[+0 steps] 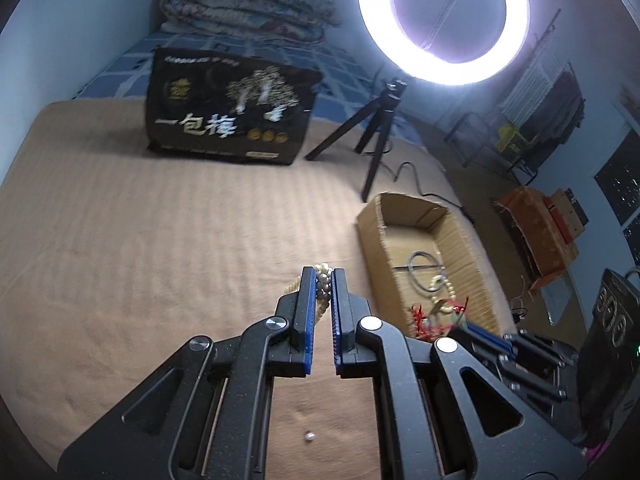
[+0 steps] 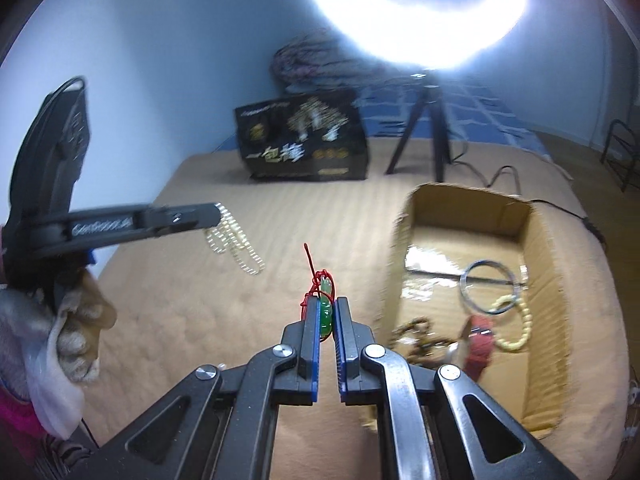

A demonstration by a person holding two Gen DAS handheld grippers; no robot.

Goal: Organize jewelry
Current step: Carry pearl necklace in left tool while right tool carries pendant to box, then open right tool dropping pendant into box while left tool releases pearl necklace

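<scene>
My left gripper (image 1: pixel 324 276) is shut on a cream bead necklace (image 1: pixel 322 294), held above the tan blanket; in the right wrist view the same gripper (image 2: pixel 218 212) dangles the bead strands (image 2: pixel 236 248). My right gripper (image 2: pixel 328 304) is shut on a green pendant (image 2: pixel 326 312) with a red cord (image 2: pixel 311 276), just left of the open cardboard box (image 2: pixel 548 280). The box holds a metal bangle (image 2: pixel 490 286), a pale bead bracelet (image 2: pixel 520 324), a red item (image 2: pixel 478 344) and a dark chain (image 2: pixel 416 338).
A loose bead (image 1: pixel 309 436) lies on the blanket (image 1: pixel 160 240). A black printed bag (image 1: pixel 232 116) stands at the back. A tripod (image 1: pixel 376 132) with a bright ring light (image 1: pixel 444 20) and its cable stands behind the box (image 1: pixel 376 236).
</scene>
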